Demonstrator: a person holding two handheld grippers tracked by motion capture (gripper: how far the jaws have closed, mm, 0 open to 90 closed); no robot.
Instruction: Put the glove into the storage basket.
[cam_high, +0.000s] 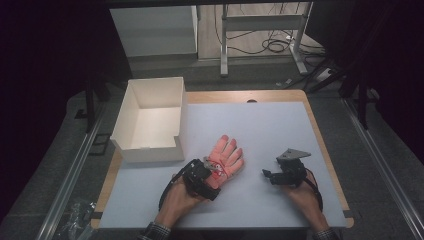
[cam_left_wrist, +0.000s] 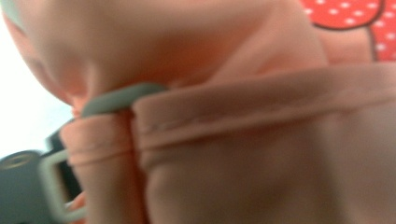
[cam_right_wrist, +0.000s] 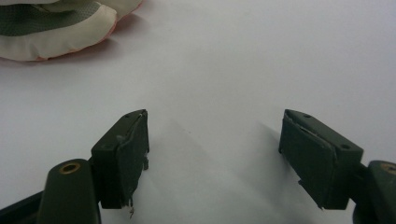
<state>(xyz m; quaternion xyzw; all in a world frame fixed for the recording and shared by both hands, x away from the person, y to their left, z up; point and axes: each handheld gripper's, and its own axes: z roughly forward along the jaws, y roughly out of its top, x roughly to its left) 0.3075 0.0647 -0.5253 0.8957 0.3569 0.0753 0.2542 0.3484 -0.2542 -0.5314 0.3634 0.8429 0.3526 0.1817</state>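
While the high view takes in the whole bench (cam_high: 280, 130), it counts out one pink glove (cam_high: 226, 160), one white cardboard box (cam_high: 150, 120) and two hand-held grippers. That glove lies flat on the pale bench top, near the front edge and a little left of centre, with its five fingers spread toward the far side and its cuff toward the person. Just left of the glove and slightly farther back stands the box, open at the top, close to the glove without touching it. On the cuff end of the glove sits the left gripper (cam_high: 212, 172); from above I cannot tell whether its jaws are clamped on the fabric or merely around it. Its own view brings what the high view cannot: blurred pink fabric close up, a stitched hem or strap (cam_left_wrist: 261, 109) running through a grey buckle (cam_left_wrist: 119, 97), and a red patch with white dots (cam_left_wrist: 348, 14) at the upper right. Well to the right of the glove, the right gripper (cam_high: 272, 175) rests low by the bench, and its own view shows two black jaws wide apart over bare bench top, with a grey-and-cream padded edge of the glove (cam_right_wrist: 56, 30) at the upper left.
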